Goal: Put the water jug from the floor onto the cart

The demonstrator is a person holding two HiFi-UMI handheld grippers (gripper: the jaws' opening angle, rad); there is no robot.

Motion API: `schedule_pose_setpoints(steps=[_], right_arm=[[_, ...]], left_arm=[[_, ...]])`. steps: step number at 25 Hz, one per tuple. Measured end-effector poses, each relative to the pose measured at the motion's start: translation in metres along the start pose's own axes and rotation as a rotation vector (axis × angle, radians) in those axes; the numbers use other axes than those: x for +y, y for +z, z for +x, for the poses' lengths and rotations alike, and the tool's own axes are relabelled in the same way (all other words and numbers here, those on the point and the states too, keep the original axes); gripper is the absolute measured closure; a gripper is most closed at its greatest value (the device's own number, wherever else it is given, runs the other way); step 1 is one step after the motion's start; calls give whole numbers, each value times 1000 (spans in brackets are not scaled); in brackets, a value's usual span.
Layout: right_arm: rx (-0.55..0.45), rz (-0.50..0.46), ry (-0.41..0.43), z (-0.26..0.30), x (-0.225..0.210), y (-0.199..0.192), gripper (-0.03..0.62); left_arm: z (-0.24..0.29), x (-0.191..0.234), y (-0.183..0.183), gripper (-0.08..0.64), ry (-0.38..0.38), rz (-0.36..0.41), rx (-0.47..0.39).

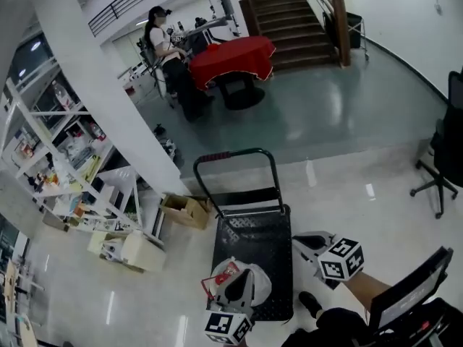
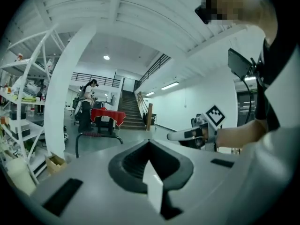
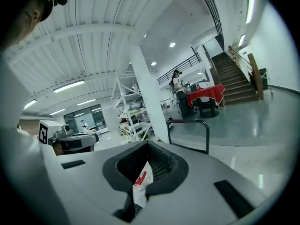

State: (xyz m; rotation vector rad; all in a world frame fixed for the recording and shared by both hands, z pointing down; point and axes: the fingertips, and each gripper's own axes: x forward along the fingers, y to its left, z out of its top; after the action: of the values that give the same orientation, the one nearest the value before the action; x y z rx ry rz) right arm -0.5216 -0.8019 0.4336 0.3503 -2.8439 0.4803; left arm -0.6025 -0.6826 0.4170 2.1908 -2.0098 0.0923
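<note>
Left gripper (image 2: 150, 143) is closest to me, at 6 o'clock of the water jug (image 1: 255, 282), with its jaws pressed together on nothing. From the head view I see the jug on the cart (image 1: 253, 233), at the 6 o'clock end of its black deck, with the handle (image 1: 235, 154) at 12 o'clock. Right gripper (image 3: 148, 145) hangs at about 2 o'clock of the jug, just off the deck's edge, jaws likewise pressed together and empty.
</note>
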Motion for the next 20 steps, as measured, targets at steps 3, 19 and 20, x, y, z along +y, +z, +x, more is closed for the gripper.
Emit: schedule_pose_setpoints(steps=[3, 19, 20], right_arm=[[-15, 9, -73, -60, 14, -21, 589], [-190, -11, -320, -324, 70, -48, 589], [-201, -14, -326, -341, 74, -52, 589]], left_arm=[[-19, -52, -13, 558, -60, 7, 14], [-61, -259, 6, 558, -323, 61, -20], [-66, -272, 8, 558, -320, 62, -27]])
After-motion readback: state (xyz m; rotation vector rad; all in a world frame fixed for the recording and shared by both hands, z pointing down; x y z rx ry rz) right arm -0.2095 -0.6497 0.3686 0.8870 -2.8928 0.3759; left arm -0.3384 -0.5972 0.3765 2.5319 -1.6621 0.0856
